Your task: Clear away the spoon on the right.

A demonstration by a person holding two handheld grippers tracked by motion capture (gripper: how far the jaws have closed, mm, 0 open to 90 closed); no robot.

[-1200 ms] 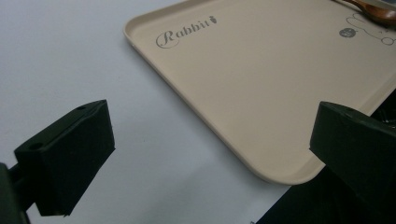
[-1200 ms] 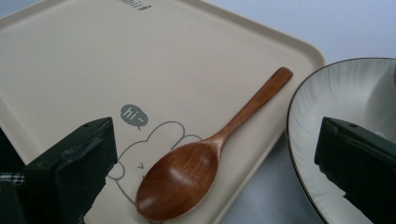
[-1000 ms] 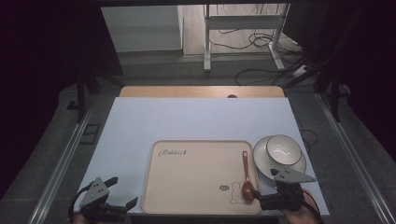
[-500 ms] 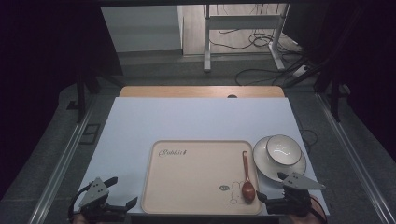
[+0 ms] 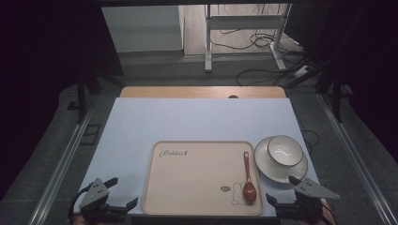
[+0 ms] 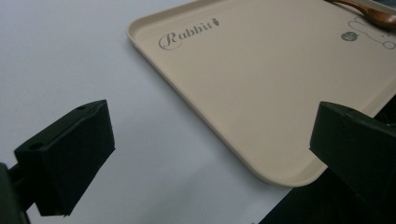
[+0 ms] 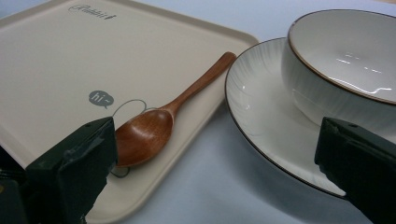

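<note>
The right gripper (image 5: pixel 287 205) hovers at the table's near edge with its jaws spread wide, holding and touching nothing. Just ahead of it, between its jaws in its own view, lie a brown wooden spoon (image 7: pixel 159 121) and a white plate (image 7: pixel 261 126). The spoon rests in the beige tray (image 5: pixel 197 187), bowl end nearest the gripper. A white bowl (image 5: pixel 285 151) with a dark rim sits empty on the plate. The left gripper (image 5: pixel 115 206) is likewise wide open and empty beside the tray's other corner.
</note>
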